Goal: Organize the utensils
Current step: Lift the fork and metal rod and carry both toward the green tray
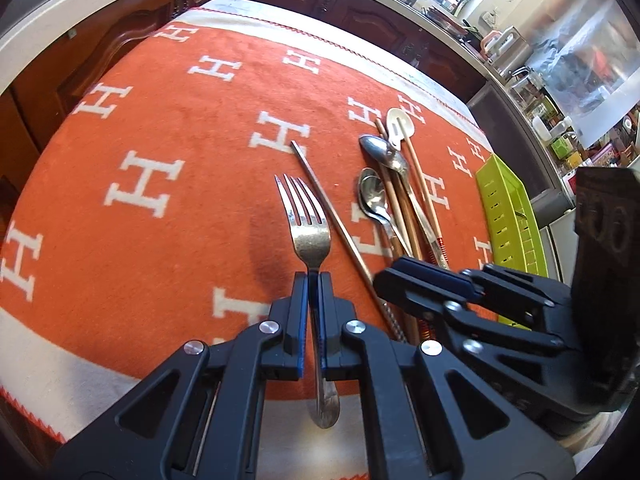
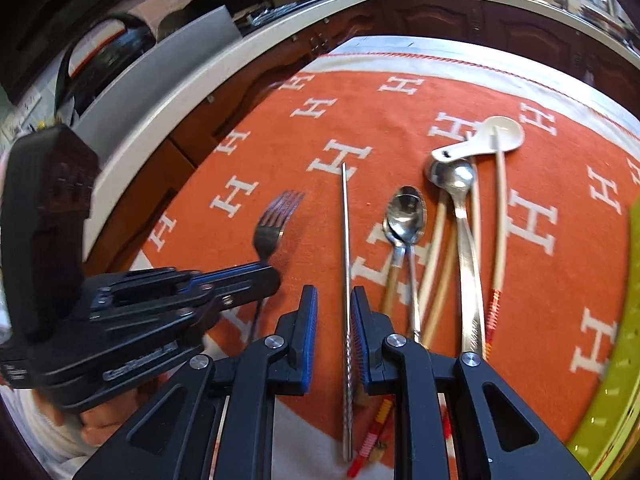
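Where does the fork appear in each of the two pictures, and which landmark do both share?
Left wrist view: the fork is at centre, its handle clamped in the left gripper, tines pointing away.
Right wrist view: the fork is at left of centre, sticking out of the left gripper.
Shared landmark: the white spoon.

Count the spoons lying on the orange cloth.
4. A white spoon lies farthest back; a large metal spoon sits just under its handle; two small metal spoons are nested nearer, to the left. Others could hide among the chopsticks.
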A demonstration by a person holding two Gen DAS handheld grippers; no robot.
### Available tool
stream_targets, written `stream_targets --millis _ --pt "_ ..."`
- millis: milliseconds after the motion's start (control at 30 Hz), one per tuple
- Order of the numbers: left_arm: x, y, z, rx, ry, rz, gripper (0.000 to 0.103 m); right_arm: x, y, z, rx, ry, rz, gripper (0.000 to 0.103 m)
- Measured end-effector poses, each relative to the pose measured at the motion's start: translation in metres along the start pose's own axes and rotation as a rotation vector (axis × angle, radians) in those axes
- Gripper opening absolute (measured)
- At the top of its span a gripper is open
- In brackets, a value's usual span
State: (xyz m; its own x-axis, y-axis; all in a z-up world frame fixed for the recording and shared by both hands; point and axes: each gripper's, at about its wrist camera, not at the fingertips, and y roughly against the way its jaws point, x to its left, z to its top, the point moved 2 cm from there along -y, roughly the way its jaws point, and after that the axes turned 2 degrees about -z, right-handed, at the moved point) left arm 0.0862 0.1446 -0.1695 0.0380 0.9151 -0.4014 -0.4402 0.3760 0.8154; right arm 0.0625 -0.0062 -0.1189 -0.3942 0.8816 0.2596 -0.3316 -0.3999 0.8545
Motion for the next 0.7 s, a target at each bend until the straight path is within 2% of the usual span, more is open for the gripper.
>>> stream_targets --millis 100,200,300,367,500,700 --pt "0.006 0.003 -0.001 -0.003 0.011 -0.003 0.002 0.007 -0.013 0.002 0.019 0.041 -0.034 0.016" --pt "0.007 0.006 -0.001 -0.01 0.011 -0.006 0.002 0.013 -0.028 -0.005 0.051 0.086 -0.115 0.013" --pt "0.005 0.009 -0.001 -0.012 0.008 -0.012 0.002 0.018 -0.028 -0.009 0.015 0.125 -0.178 0.006" --pt "0.003 0.011 0.0 -0.014 0.005 -0.016 0.002 0.014 -0.027 -0.009 0.018 0.089 -0.151 0.005" --pt "-0.006 0.019 -0.001 -0.026 -0.016 -0.027 0.002 -0.002 -0.016 -0.009 0.027 -0.032 -0.034 0.005" --pt "-0.027 0.03 -0.003 -0.045 -0.06 -0.046 0.001 -0.024 0.017 -0.01 -0.021 -0.151 0.07 0.005"
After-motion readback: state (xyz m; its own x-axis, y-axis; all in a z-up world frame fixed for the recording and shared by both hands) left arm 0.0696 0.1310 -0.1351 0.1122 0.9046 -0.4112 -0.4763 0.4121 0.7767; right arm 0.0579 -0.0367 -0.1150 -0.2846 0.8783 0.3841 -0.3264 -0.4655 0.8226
